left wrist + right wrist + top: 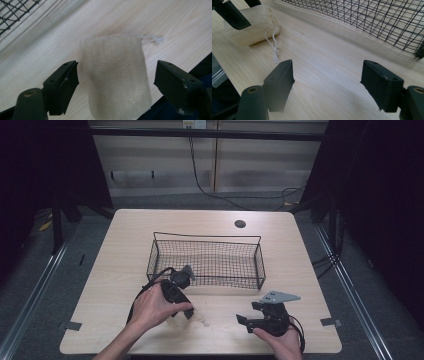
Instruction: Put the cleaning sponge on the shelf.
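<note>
While each hand-held gripper gapes apart, wire basket [260, 255] bare beyond a loofah pad [117, 75].

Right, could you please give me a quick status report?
Left gripper open, fingers astride beige loofah pad. Right gripper open, empty. Wire basket empty, nothing blocking.

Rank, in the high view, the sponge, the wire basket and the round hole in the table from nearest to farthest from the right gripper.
From the right gripper:
1. Sponge, toward the left gripper, near the table's front.
2. Wire basket, just beyond, mid-table.
3. Round hole, near the table's far edge.
</note>
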`<action>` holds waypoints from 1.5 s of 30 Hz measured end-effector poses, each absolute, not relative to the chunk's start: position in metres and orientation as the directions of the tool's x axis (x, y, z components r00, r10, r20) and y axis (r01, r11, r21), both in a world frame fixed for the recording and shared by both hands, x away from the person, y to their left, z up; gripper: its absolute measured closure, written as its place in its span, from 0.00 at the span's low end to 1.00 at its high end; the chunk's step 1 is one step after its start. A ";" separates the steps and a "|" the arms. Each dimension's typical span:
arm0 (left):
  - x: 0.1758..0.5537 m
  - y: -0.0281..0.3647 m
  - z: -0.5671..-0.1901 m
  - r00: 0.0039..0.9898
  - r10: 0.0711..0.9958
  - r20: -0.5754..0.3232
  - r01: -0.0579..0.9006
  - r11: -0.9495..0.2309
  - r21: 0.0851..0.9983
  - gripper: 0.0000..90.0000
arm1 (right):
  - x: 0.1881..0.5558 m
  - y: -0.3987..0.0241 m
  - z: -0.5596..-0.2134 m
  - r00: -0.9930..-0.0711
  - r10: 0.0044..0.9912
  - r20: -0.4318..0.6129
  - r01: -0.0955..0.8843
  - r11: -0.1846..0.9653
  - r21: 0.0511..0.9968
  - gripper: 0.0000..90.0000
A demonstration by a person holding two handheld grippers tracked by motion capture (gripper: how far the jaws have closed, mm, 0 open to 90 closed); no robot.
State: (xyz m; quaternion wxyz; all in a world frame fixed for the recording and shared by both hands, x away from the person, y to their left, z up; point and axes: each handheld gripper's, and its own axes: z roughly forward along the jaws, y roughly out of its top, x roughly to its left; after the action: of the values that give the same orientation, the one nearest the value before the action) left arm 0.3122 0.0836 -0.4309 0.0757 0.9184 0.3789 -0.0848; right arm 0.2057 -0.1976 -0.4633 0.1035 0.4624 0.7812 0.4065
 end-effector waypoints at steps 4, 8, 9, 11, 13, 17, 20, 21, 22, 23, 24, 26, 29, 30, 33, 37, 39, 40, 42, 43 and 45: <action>0.311 0.082 -0.435 0.700 0.683 -0.207 0.706 -0.706 0.059 0.22 | 0.205 -0.197 -0.463 -0.553 0.805 0.214 0.639 0.245 0.729 0.29; 0.313 0.080 -0.438 0.700 0.684 -0.205 0.707 -0.705 0.061 0.24 | 0.205 -0.197 -0.463 -0.555 0.803 0.217 0.641 0.248 0.726 0.29; 0.312 0.080 -0.440 0.698 0.685 -0.207 0.707 -0.706 0.047 0.24 | 0.205 -0.197 -0.463 -0.554 0.805 0.214 0.642 0.249 0.725 0.29; 0.313 0.079 -0.443 0.704 0.679 -0.208 0.698 -0.715 0.031 0.24 | 0.206 -0.197 -0.463 -0.552 0.807 0.209 0.641 0.250 0.725 0.29; 0.313 0.079 -0.445 0.697 0.684 -0.214 0.704 -0.710 0.023 0.25 | 0.206 -0.197 -0.463 -0.551 0.807 0.211 0.641 0.248 0.727 0.29; 0.313 0.078 -0.448 0.698 0.681 -0.221 0.699 -0.715 0.003 0.25 | 0.205 -0.197 -0.463 -0.551 0.808 0.210 0.641 0.249 0.726 0.29; 0.313 0.078 -0.448 0.698 0.682 -0.220 0.698 -0.716 -0.003 0.27 | 0.205 -0.197 -0.464 -0.552 0.805 0.215 0.644 0.249 0.723 0.29; 0.313 0.077 -0.449 0.697 0.683 -0.219 0.699 -0.715 -0.008 0.27 | 0.205 -0.197 -0.464 -0.552 0.805 0.217 0.646 0.248 0.722 0.29; 0.313 0.077 -0.449 0.696 0.683 -0.220 0.699 -0.715 -0.009 0.27 | 0.205 -0.196 -0.464 -0.552 0.805 0.216 0.645 0.249 0.723 0.29; 0.313 0.077 -0.448 0.696 0.683 -0.220 0.698 -0.716 -0.012 0.27 | 0.205 -0.196 -0.464 -0.553 0.805 0.215 0.644 0.250 0.723 0.29; 0.314 0.078 -0.448 0.703 0.676 -0.218 0.690 -0.723 -0.016 0.27 | 0.205 -0.196 -0.464 -0.553 0.805 0.215 0.645 0.250 0.722 0.29; 0.313 0.078 -0.448 0.710 0.671 -0.213 0.684 -0.730 -0.016 0.28 | 0.205 -0.196 -0.464 -0.553 0.805 0.217 0.646 0.250 0.721 0.29; 0.313 0.079 -0.447 0.717 0.667 -0.204 0.678 -0.735 -0.022 0.28 | 0.206 -0.196 -0.464 -0.553 0.805 0.217 0.646 0.250 0.721 0.29; 0.313 0.079 -0.448 0.718 0.666 -0.200 0.676 -0.736 -0.026 0.28 | 0.206 -0.196 -0.464 -0.556 0.803 0.215 0.644 0.252 0.723 0.29; 0.312 0.080 -0.445 0.727 0.655 -0.208 0.666 -0.746 -0.020 0.29 | 0.206 -0.196 -0.464 -0.555 0.803 0.216 0.646 0.253 0.720 0.29; 0.313 0.083 -0.441 0.734 0.642 -0.222 0.657 -0.754 -0.010 0.29 | 0.206 -0.196 -0.464 -0.555 0.803 0.215 0.647 0.254 0.719 0.29; 0.312 0.085 -0.438 0.734 0.645 -0.211 0.659 -0.752 -0.007 0.29 | 0.206 -0.196 -0.464 -0.555 0.803 0.217 0.647 0.254 0.719 0.29; 0.312 0.085 -0.437 0.734 0.646 -0.209 0.659 -0.752 -0.007 0.29 | 0.206 -0.196 -0.464 -0.554 0.803 0.219 0.649 0.253 0.717 0.29; 0.313 0.087 -0.435 0.736 0.642 -0.215 0.656 -0.755 -0.006 0.29 | 0.206 -0.195 -0.464 -0.555 0.803 0.217 0.649 0.254 0.717 0.29; 0.313 0.088 -0.434 0.735 0.643 -0.215 0.658 -0.753 -0.004 0.29 | 0.206 -0.195 -0.464 -0.555 0.803 0.219 0.651 0.254 0.716 0.29; 0.314 0.091 -0.431 0.737 0.640 -0.216 0.656 -0.755 -0.002 0.29 | 0.206 -0.195 -0.465 -0.555 0.802 0.222 0.652 0.254 0.715 0.29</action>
State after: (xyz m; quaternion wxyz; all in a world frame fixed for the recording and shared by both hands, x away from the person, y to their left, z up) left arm 0.3141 0.0910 -0.4311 0.0372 0.9312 0.3479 -0.1019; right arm 0.2058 -0.1950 -0.4647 0.0940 0.4622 0.7861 0.3995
